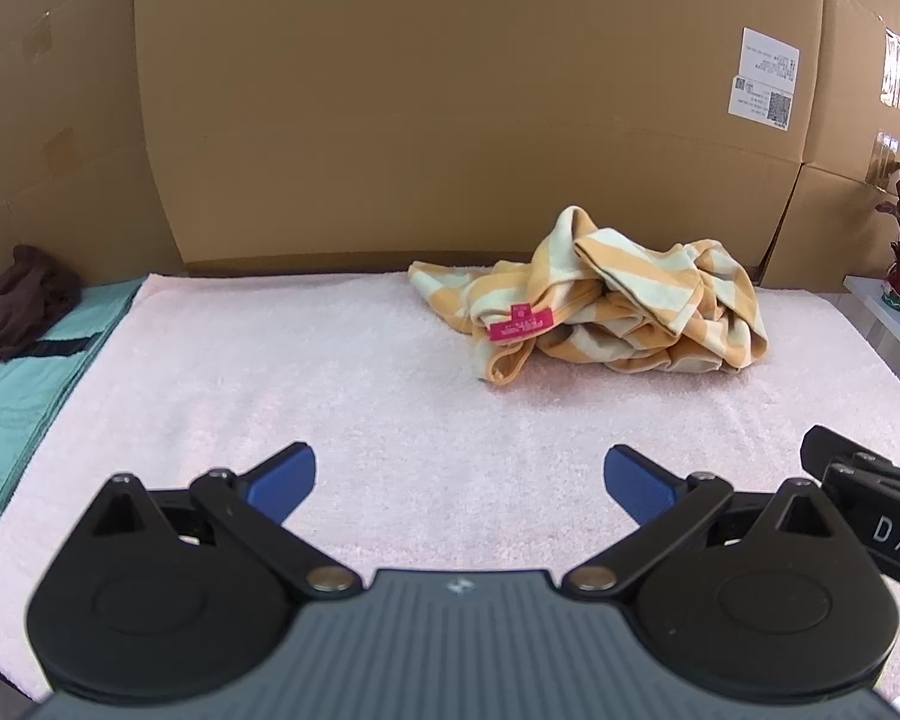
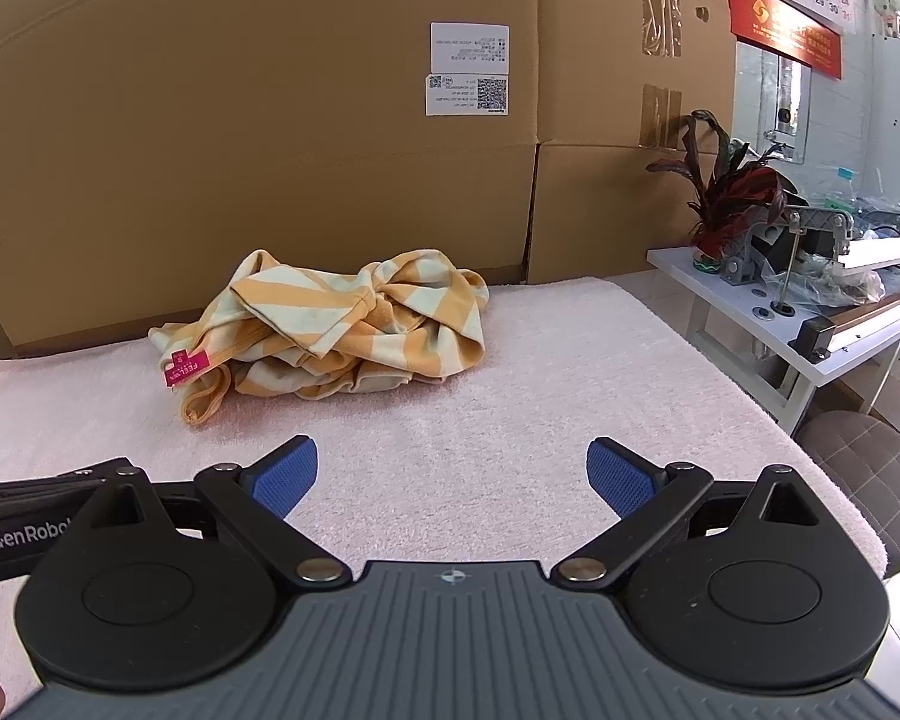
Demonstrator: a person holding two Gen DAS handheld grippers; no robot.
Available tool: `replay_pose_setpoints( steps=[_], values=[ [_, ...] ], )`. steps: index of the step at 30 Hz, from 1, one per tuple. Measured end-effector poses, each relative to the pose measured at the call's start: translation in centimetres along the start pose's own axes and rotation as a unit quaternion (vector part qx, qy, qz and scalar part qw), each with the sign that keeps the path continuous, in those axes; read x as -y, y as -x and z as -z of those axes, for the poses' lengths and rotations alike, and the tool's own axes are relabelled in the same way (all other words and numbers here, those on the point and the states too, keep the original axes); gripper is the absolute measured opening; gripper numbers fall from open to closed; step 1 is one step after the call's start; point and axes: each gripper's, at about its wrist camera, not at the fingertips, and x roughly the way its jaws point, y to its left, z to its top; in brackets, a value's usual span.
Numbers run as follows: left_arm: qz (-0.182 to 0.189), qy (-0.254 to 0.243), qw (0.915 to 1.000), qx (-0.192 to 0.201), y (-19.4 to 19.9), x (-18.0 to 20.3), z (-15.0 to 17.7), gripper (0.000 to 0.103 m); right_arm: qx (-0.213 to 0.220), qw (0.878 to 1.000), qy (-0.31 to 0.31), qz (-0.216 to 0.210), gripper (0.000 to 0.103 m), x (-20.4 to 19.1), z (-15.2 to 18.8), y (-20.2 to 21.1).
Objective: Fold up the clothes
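A crumpled orange-and-cream striped garment (image 1: 618, 306) (image 2: 342, 330) with a pink tag (image 1: 519, 324) (image 2: 185, 367) lies in a heap near the back of a pale pink towel (image 1: 330, 390) (image 2: 510, 408). My left gripper (image 1: 459, 480) hovers over the towel's front, well short of the garment, its blue pads wide apart and nothing between them. My right gripper (image 2: 453, 474) stands open beside it, also short of the heap and empty. Part of the right gripper's body shows at the right edge of the left wrist view.
Tall cardboard boxes (image 1: 450, 108) (image 2: 270, 120) wall off the back. A teal cloth (image 1: 12, 396) with a dark brown garment (image 1: 18, 300) lies left of the towel. To the right stand a white shelf (image 2: 810, 348) with a red-leaved plant (image 2: 726, 192) and a grey padded seat (image 2: 870, 468).
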Motion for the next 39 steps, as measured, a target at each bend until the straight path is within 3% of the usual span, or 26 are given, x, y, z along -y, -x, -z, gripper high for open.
replay_pose_setpoints(
  steps=[39],
  values=[
    [0.006, 0.006, 0.9996, -0.028, -1.2, -0.2, 0.5, 0.102, -0.011, 1.0, 0.012, -0.009, 0.099, -0.9, 0.6, -0.4]
  ],
)
